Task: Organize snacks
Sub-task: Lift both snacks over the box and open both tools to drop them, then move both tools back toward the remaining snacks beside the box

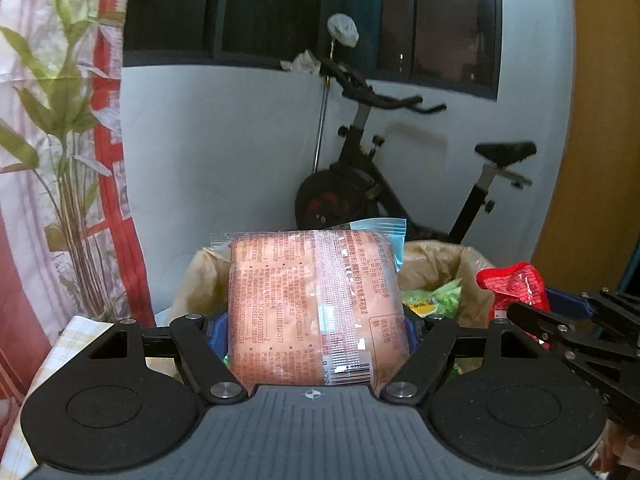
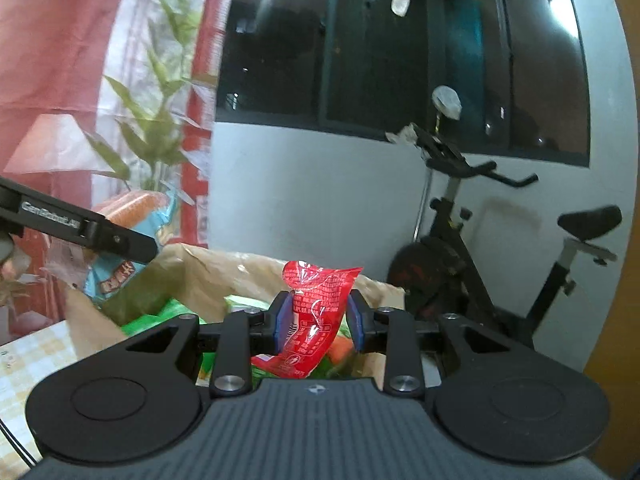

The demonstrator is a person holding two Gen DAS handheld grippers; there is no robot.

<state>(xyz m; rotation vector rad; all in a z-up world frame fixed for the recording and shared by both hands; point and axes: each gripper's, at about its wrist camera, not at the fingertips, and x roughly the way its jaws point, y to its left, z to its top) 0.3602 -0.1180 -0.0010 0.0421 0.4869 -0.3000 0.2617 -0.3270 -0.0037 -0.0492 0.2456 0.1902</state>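
Two grippers; one orange packet (image 1: 316, 304), one red packet (image 2: 316, 312), one paper bag (image 1: 436, 264), one exercise bike (image 1: 400, 184), green packets uncountable.

bag (image 1: 440, 264) contents (mostly hidden)

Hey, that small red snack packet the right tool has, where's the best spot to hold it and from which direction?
Judging from the right wrist view, grip the red packet across its narrow middle, pads on its two flat faces, coming straight at it from the near side. It is thin, crinkled and curls at the bottom, so the waist offers the firmest flat bite. The right tool already clamps it there, above the brown bag.
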